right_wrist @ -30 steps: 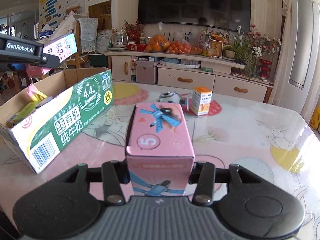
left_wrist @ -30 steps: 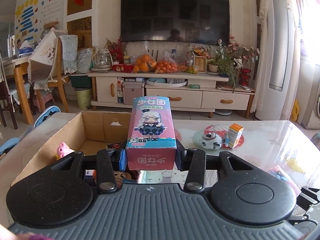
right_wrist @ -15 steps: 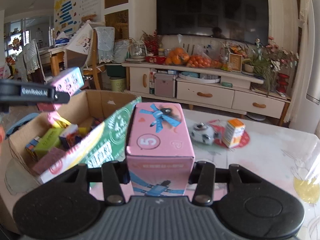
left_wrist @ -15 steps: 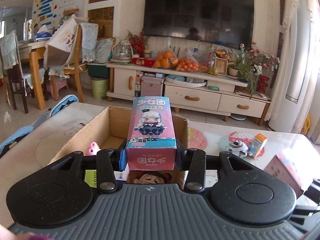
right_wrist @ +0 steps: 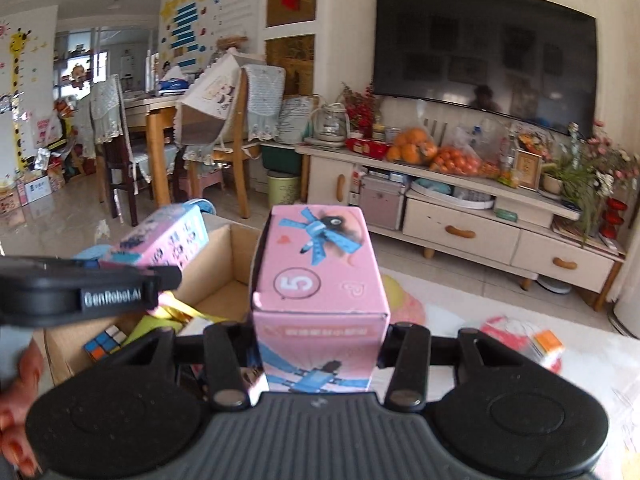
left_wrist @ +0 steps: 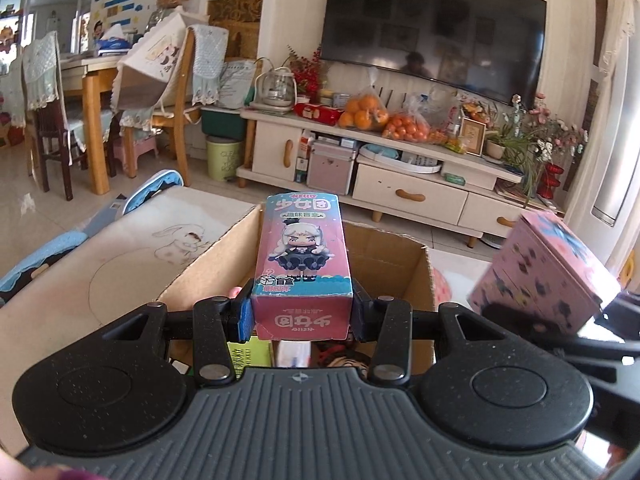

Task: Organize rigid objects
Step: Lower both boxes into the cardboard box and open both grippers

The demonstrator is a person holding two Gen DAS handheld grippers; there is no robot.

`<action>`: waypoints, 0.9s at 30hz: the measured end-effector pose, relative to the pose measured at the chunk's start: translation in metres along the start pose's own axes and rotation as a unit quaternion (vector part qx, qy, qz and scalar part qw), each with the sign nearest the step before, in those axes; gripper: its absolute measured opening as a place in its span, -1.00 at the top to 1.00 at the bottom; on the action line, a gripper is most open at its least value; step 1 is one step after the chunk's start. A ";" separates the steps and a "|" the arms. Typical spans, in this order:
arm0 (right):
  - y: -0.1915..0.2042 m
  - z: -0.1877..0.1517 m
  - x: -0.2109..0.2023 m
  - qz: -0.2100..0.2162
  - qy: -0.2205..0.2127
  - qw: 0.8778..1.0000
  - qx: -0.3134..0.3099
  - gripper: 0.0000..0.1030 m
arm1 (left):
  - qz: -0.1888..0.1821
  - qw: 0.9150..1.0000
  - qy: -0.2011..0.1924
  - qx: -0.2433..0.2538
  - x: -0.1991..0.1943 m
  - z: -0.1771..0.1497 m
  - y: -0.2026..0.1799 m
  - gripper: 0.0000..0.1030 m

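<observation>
Over the cardboard box (left_wrist: 416, 276), contents mostly hidden, my left gripper (left_wrist: 303, 316) clamps the "HELLO" figure box (left_wrist: 303, 264); my right gripper (right_wrist: 318, 344) clamps the pink "5" box (right_wrist: 320, 276).

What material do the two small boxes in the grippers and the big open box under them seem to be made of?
Figure box: thin printed paperboard, slightly glossy, with sharp folded edges.
Pink box with a 5: also printed paperboard, more matte; one corner of its top is a little crushed.
Big open box: plain brown cardboard, matte, probably corrugated, judging by the thick raw-cut edges of its walls.
</observation>
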State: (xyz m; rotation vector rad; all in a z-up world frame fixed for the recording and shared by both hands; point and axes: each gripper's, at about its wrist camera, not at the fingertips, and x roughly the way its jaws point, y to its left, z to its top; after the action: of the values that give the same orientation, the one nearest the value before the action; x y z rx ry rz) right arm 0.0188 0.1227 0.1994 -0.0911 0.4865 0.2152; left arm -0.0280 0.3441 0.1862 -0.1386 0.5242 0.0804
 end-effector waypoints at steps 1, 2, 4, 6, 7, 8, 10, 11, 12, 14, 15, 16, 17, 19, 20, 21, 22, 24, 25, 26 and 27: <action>0.002 0.002 0.004 0.003 0.001 1.000 -0.005 0.09 | 0.001 1.000 0.002 -0.003 0.001 0.000 0.001 -0.04; 0.005 0.004 0.008 0.006 0.002 1.000 -0.011 0.09 | 0.003 1.000 0.004 -0.006 0.003 0.001 0.002 -0.04; 0.010 0.006 0.017 0.009 0.005 1.000 -0.022 0.09 | 0.004 1.000 0.009 -0.015 0.005 0.002 0.004 -0.04; 0.014 0.007 0.026 0.009 0.010 0.999 -0.030 0.09 | 0.007 1.000 0.013 -0.025 0.006 0.003 0.004 -0.04; 0.015 0.007 0.031 0.010 0.014 0.999 -0.034 0.09 | 0.008 0.999 0.015 -0.030 0.007 0.003 0.005 -0.04; 0.017 0.007 0.035 0.011 0.016 0.999 -0.038 0.09 | 0.008 0.999 0.017 -0.035 0.007 0.003 0.006 -0.04; 0.021 0.007 0.041 0.016 0.019 0.999 -0.047 0.09 | 0.010 0.999 0.022 -0.043 0.009 0.004 0.006 -0.04; 0.024 0.007 0.044 0.017 0.020 0.998 -0.050 0.09 | 0.011 0.999 0.024 -0.045 0.010 0.005 0.005 -0.04; 0.025 0.007 0.046 0.019 0.022 0.998 -0.053 0.09 | 0.011 0.998 0.026 -0.047 0.012 0.005 0.004 -0.04; 0.029 0.007 0.053 0.025 0.029 0.998 -0.058 0.09 | 0.010 0.998 0.032 -0.051 0.012 0.005 0.002 -0.04; 0.031 0.006 0.055 0.028 0.033 0.997 -0.061 0.09 | 0.009 0.998 0.034 -0.053 0.013 0.005 0.002 -0.04; 0.033 0.004 0.057 0.030 0.036 0.997 -0.064 0.09 | 0.009 0.998 0.036 -0.054 0.013 0.005 0.001 -0.04; 0.035 0.003 0.058 0.032 0.040 0.996 -0.067 0.09 | 0.010 0.998 0.038 -0.053 0.013 0.005 0.000 -0.04; 0.037 0.001 0.061 0.038 0.047 0.996 -0.068 0.09 | 0.012 0.998 0.040 -0.051 0.013 0.004 -0.002 -0.04; 0.038 0.000 0.062 0.041 0.049 0.996 -0.068 0.08 | 0.012 0.998 0.041 -0.051 0.013 0.004 -0.002 -0.04; 0.039 -0.002 0.063 0.041 0.051 0.995 -0.069 0.08 | 0.012 0.998 0.042 -0.051 0.013 0.004 -0.003 -0.04; 0.041 -0.003 0.064 0.043 0.054 0.995 -0.071 0.08 | 0.013 0.998 0.042 -0.051 0.013 0.004 -0.003 -0.04; 0.043 -0.005 0.065 0.043 0.055 0.994 -0.078 0.08 | 0.015 0.998 0.043 -0.050 0.014 0.005 -0.001 -0.04; 0.045 -0.005 0.066 0.042 0.056 0.994 -0.083 0.08 | 0.016 0.998 0.044 -0.051 0.014 0.005 -0.001 -0.04; 0.046 -0.005 0.067 0.042 0.057 0.994 -0.085 0.07 | 0.017 0.998 0.045 -0.051 0.014 0.005 -0.001 -0.04; 0.046 -0.006 0.067 0.044 0.059 0.994 -0.085 0.07 | 0.018 0.998 0.045 -0.050 0.014 0.004 -0.001 -0.05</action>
State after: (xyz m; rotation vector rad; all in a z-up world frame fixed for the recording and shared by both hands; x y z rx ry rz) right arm 0.0639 0.1792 0.1608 -0.2506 0.5901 0.3401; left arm -0.0136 0.3446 0.1829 -0.2322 0.6128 0.1364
